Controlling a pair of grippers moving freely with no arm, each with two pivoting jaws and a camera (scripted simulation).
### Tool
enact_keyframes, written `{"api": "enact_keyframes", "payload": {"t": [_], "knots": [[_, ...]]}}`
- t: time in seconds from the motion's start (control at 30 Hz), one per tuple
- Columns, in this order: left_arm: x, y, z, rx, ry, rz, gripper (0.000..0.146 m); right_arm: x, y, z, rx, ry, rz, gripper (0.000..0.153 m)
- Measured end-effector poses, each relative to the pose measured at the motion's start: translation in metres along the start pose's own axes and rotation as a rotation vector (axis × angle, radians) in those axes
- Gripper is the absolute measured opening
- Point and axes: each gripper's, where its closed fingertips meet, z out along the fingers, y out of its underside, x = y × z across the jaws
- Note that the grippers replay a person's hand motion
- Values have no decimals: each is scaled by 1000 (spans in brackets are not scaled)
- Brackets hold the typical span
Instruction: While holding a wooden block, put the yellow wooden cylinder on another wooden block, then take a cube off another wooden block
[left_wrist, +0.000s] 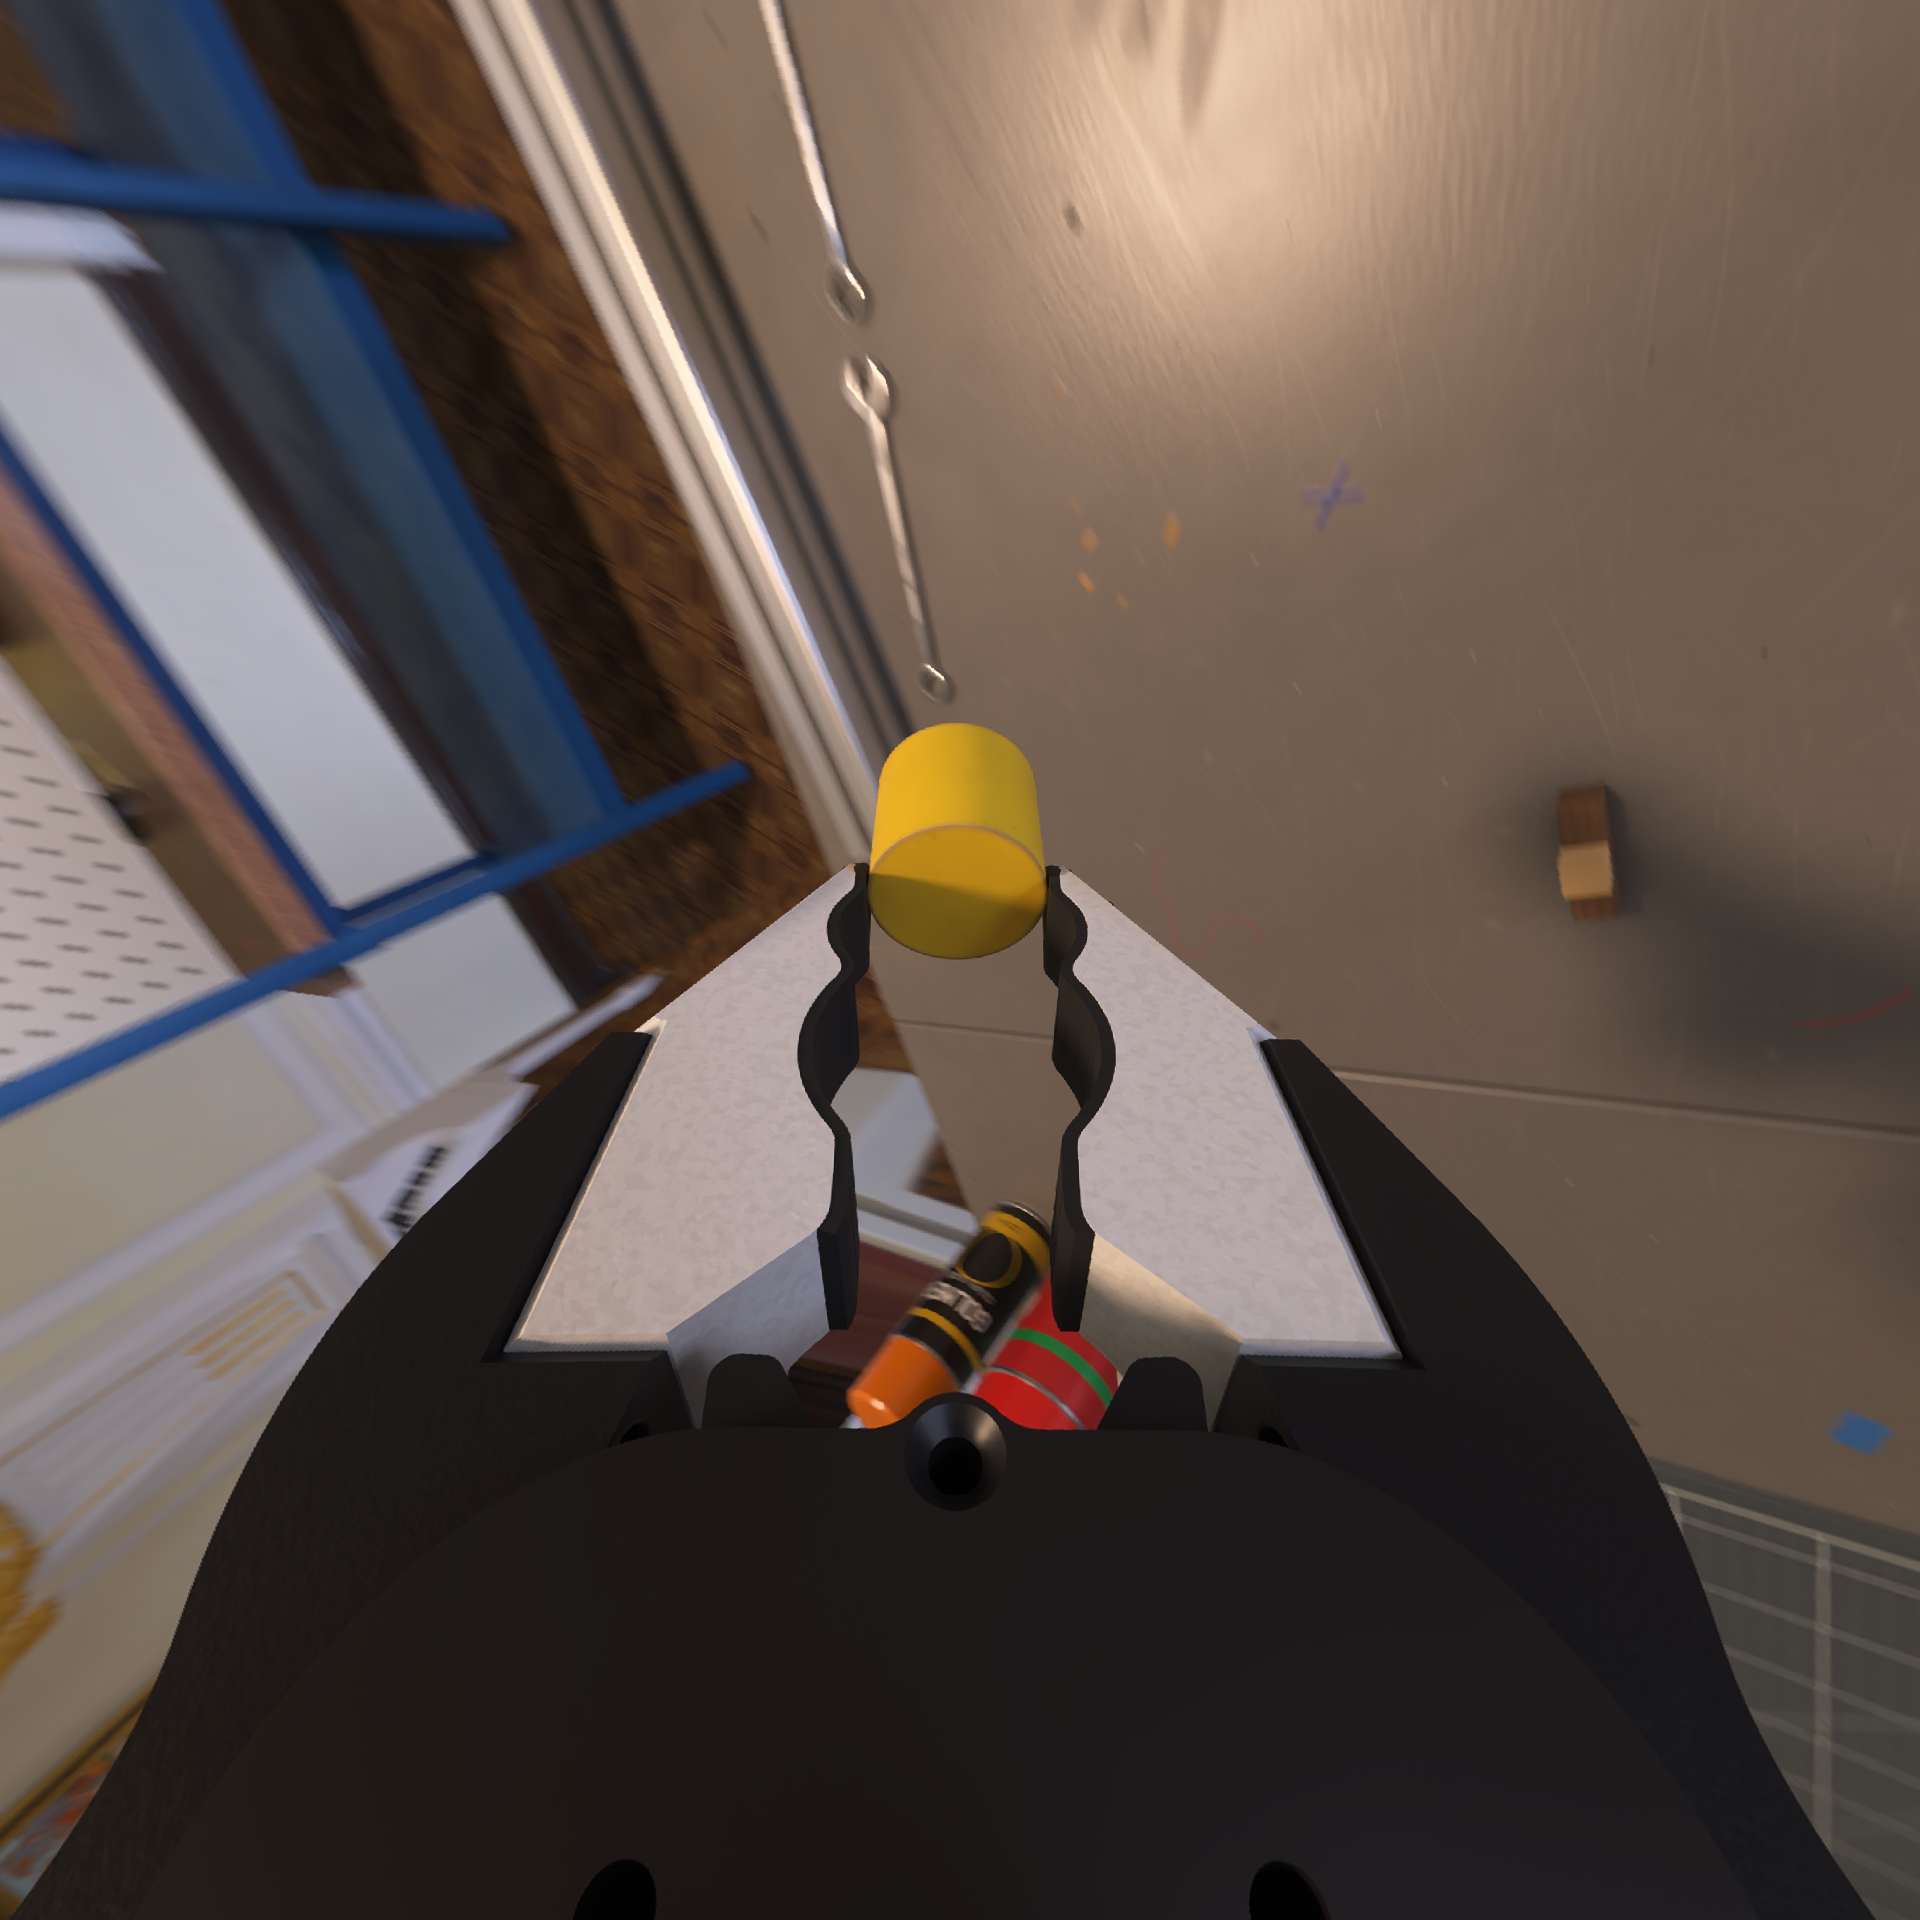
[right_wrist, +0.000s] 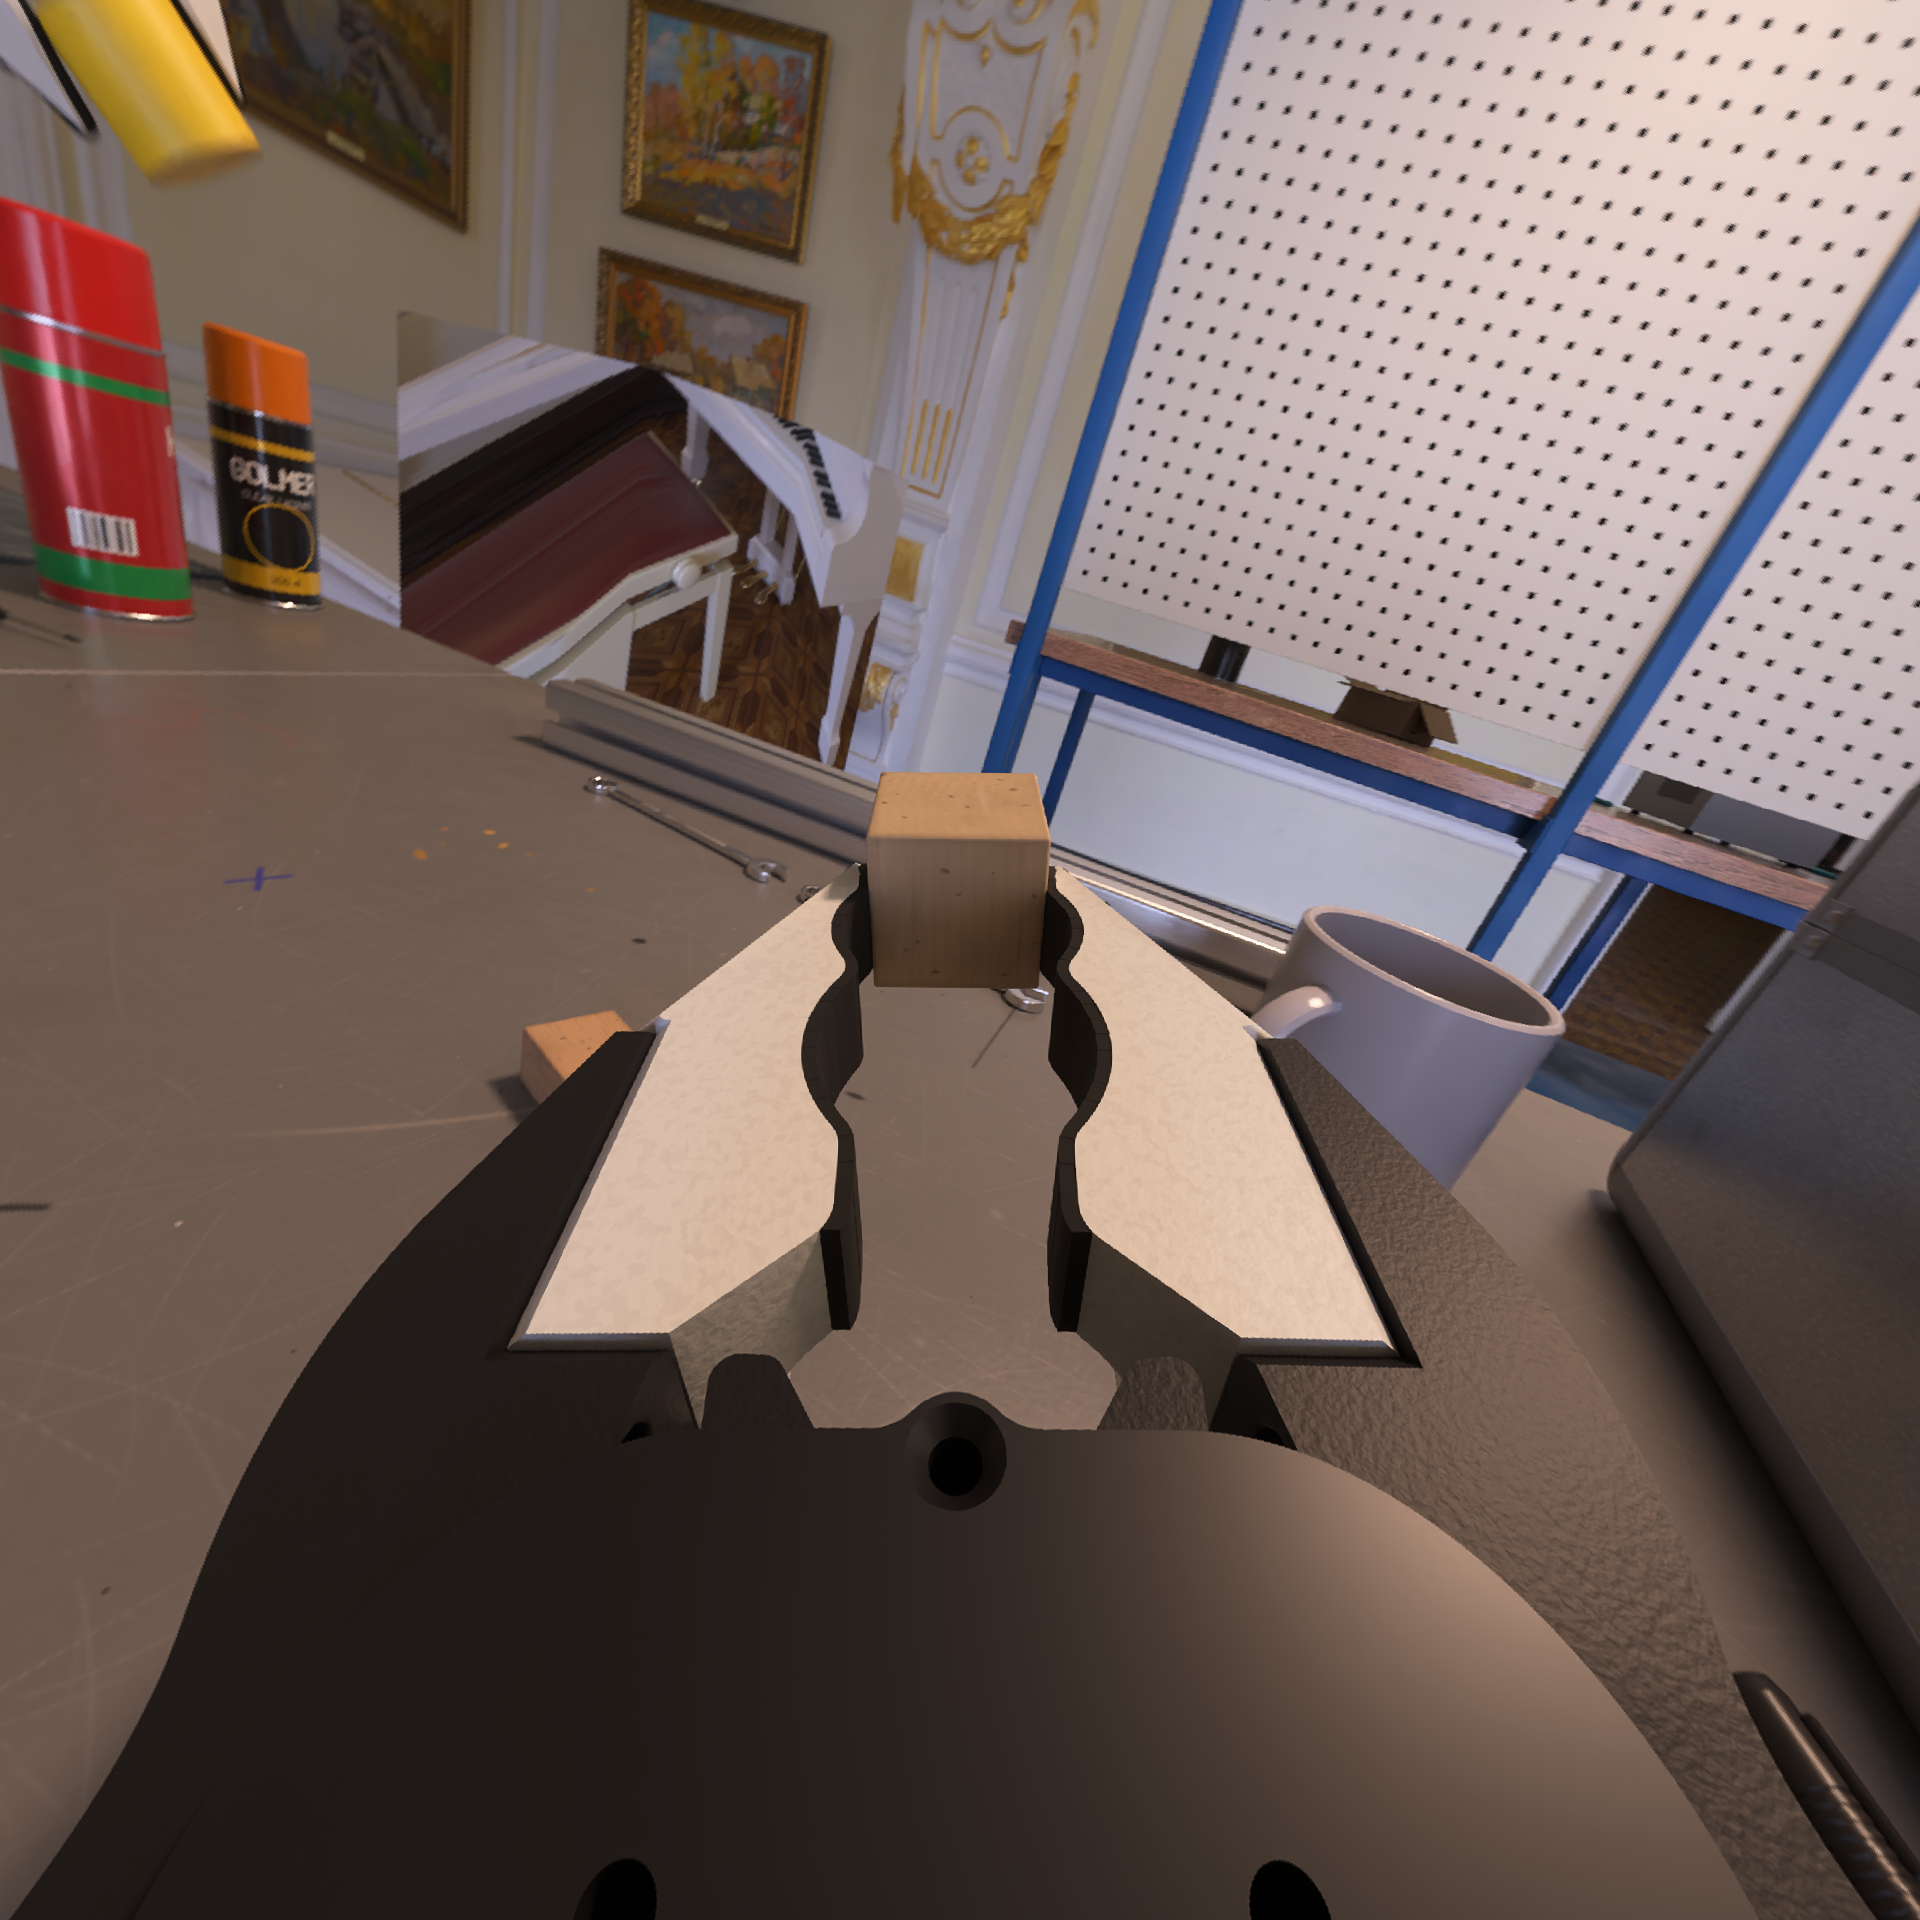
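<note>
My left gripper is shut on the yellow wooden cylinder and holds it high above the grey table. The cylinder also shows in the right wrist view, at the top left, between the left gripper's fingers. A small stack of a pale cube on a dark wooden block lies on the table to the right. My right gripper is shut on a pale wooden cube, held just above the table. Another pale wooden block lies on the table, partly hidden behind my right gripper's left finger.
A red can and an orange-capped black spray can stand at the far left; both show under the left gripper. A grey mug and a dark case stand right. Wrenches lie by the table edge.
</note>
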Motion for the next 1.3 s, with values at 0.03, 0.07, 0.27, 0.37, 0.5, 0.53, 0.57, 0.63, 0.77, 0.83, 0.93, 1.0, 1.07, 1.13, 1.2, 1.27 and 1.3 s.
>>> {"api": "enact_keyframes", "payload": {"t": [0.03,0.07,0.27,0.37,0.5,0.53,0.57,0.63,0.77,0.83,0.93,1.0,1.07,1.13,1.2,1.27,1.3], "knots": [[-8,-13,-14,32,-46,13,33,3,-1,-1,7,14,8,31],[-14,-27,-26,67,-86,25,33,8,-2,-3,16,37,15,31],[-14,-136,-43,339,-61,79,33,42,-18,-27,88,199,17,31],[5,-181,-9,400,88,104,33,53,-22,-36,110,249,-5,31],[27,-207,62,303,261,124,33,60,-19,-39,99,288,-8,31],[32,-210,80,267,307,124,33,61,-20,-40,103,295,-9,31],[37,-211,95,234,346,122,33,62,-20,-40,106,301,-12,31],[46,-213,118,180,421,112,33,63,-20,-41,105,303,-16,31],[58,-214,140,123,517,76,33,65,-18,-40,95,303,-18,31],[62,-214,148,94,548,55,33,67,-17,-41,94,309,-12,31],[67,-216,157,72,573,-4,33,68,-17,-41,96,309,-2,31],[66,-216,158,70,564,-58,50,65,-17,-41,98,299,0,31],[58,-213,149,100,523,-95,75,63,-17,-40,94,287,-7,31],[46,-207,127,190,478,-142,80,60,-16,-39,90,275,-12,31],[36,-191,95,276,466,-228,83,59,-15,-38,87,269,-9,31],[29,-162,60,341,443,-327,87,60,-14,-38,86,267,1,31],[28,-143,44,354,422,-373,88,60,-14,-38,84,265,8,31]]}}
